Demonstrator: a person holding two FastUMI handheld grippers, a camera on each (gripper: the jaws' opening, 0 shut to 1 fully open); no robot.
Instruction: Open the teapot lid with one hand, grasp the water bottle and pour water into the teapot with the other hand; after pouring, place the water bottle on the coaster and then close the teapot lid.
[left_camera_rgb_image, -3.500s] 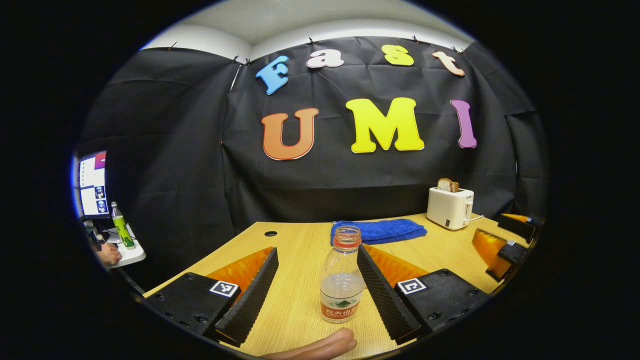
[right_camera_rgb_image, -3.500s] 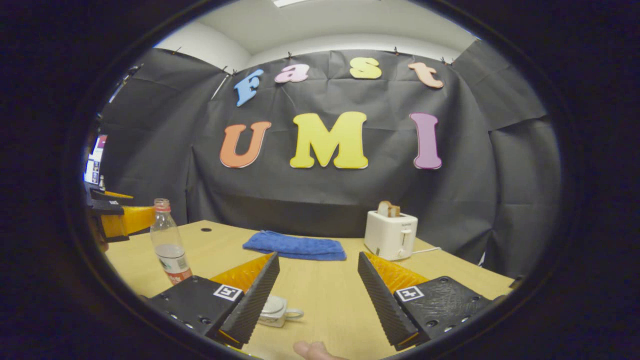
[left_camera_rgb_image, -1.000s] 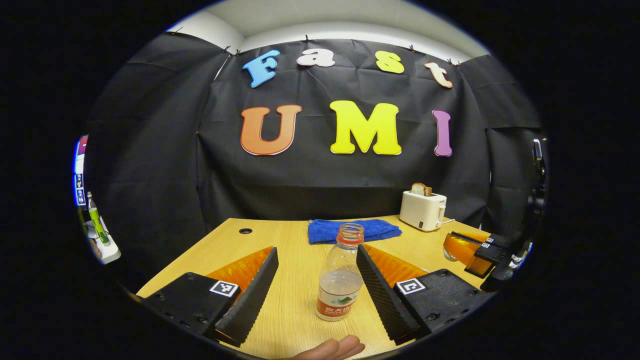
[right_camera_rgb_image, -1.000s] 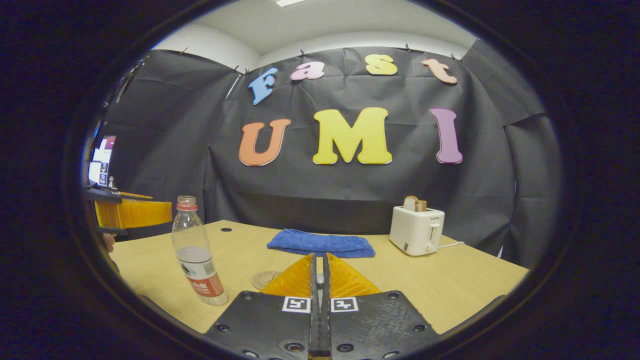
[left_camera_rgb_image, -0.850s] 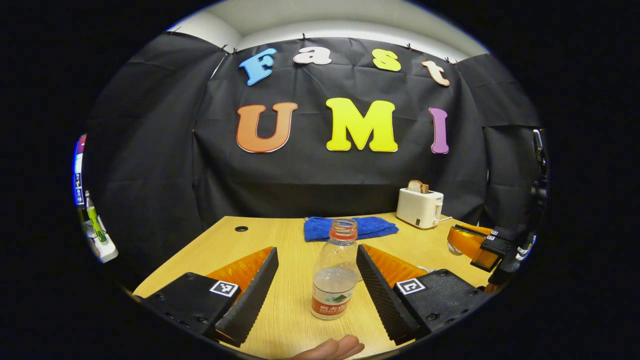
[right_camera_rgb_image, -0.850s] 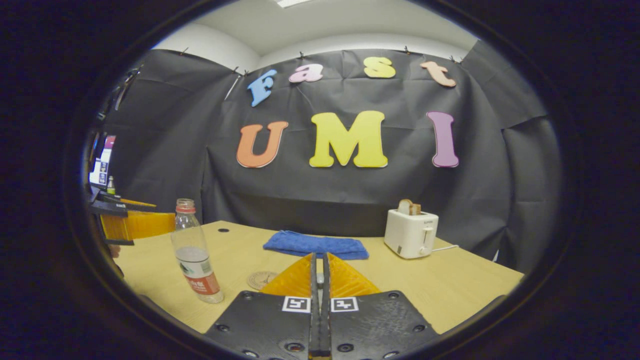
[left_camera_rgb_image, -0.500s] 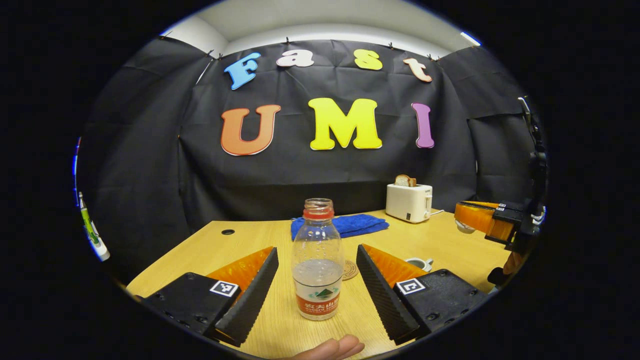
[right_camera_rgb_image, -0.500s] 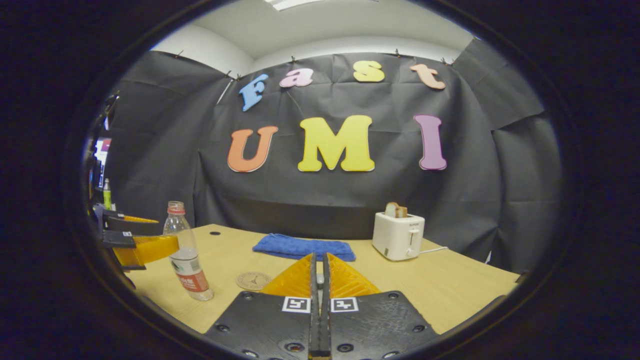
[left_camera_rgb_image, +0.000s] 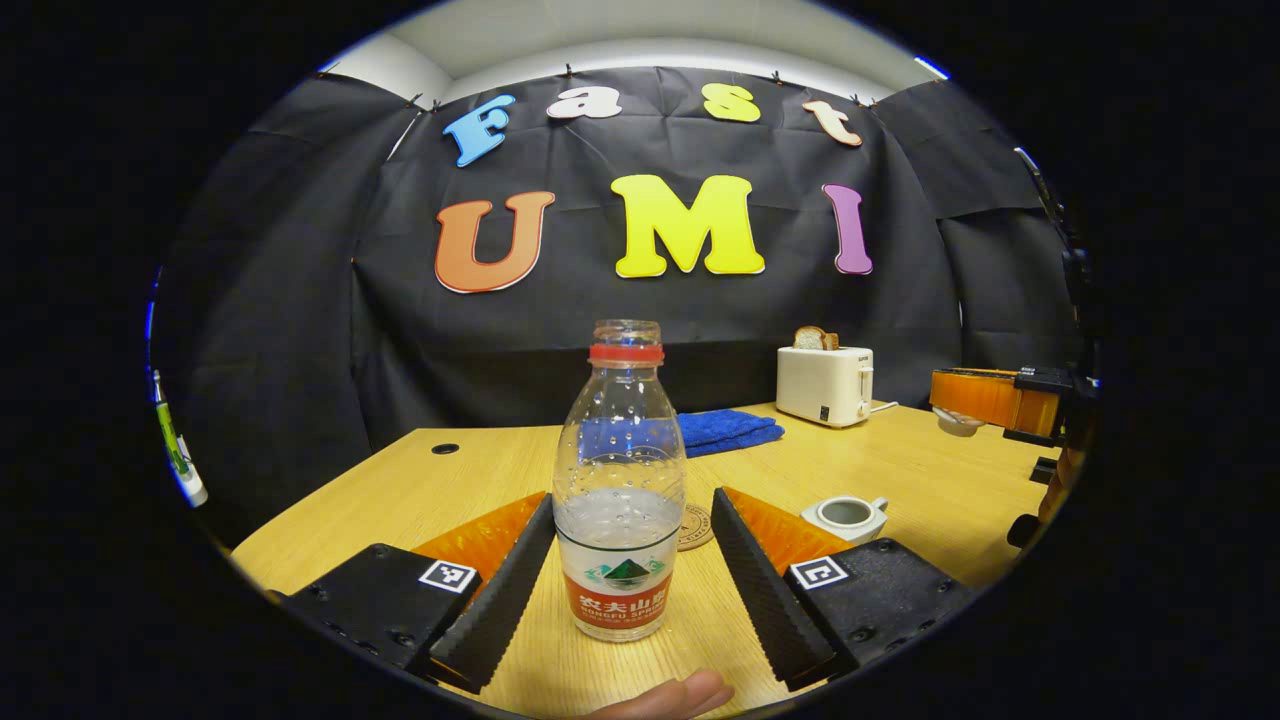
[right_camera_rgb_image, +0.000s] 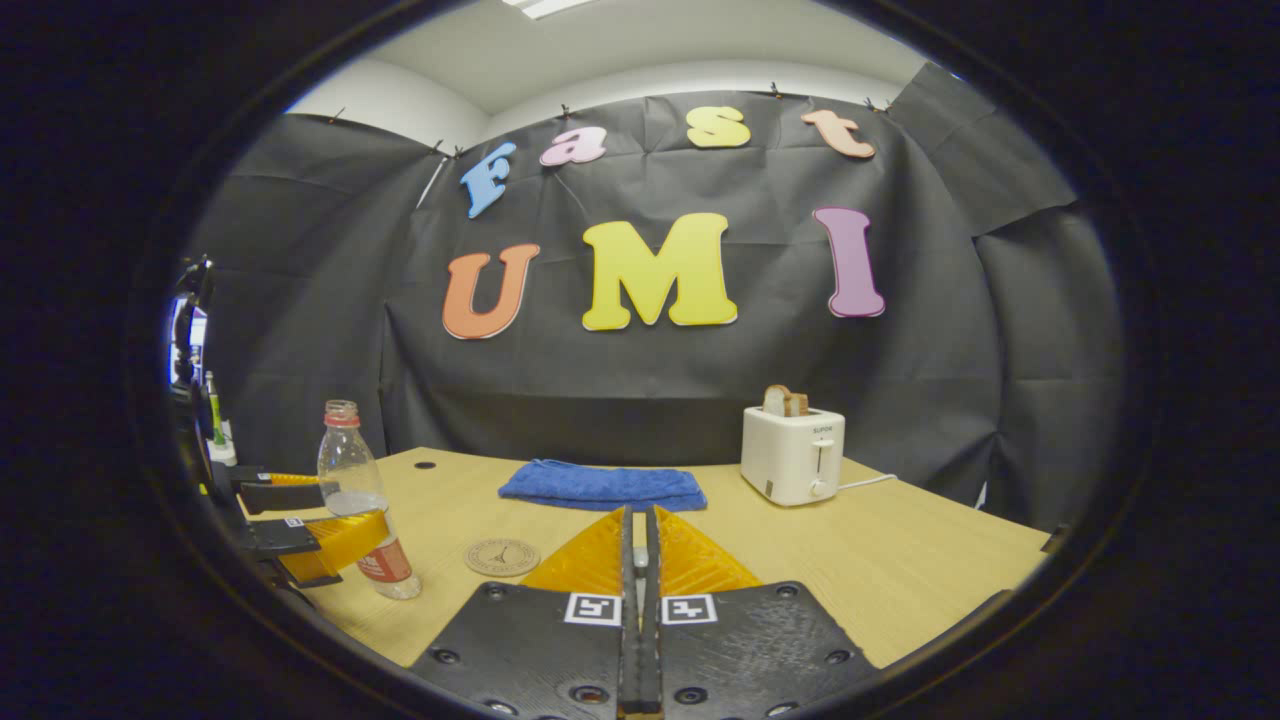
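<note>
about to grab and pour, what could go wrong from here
1. The clear plastic water bottle has no cap and stands off-centre between the open left gripper fingers; an uneven close could tip and spill it.
2. The small white teapot has a narrow mouth, so the pour may miss onto the wooden table.
3. The right gripper seems to hold the small white lid only at its tips; it could slip.

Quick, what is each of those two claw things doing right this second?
Left gripper: open, fingers either side of the water bottle, not squeezing it.
Right gripper: closed; whether it holds anything cannot be told.
</note>
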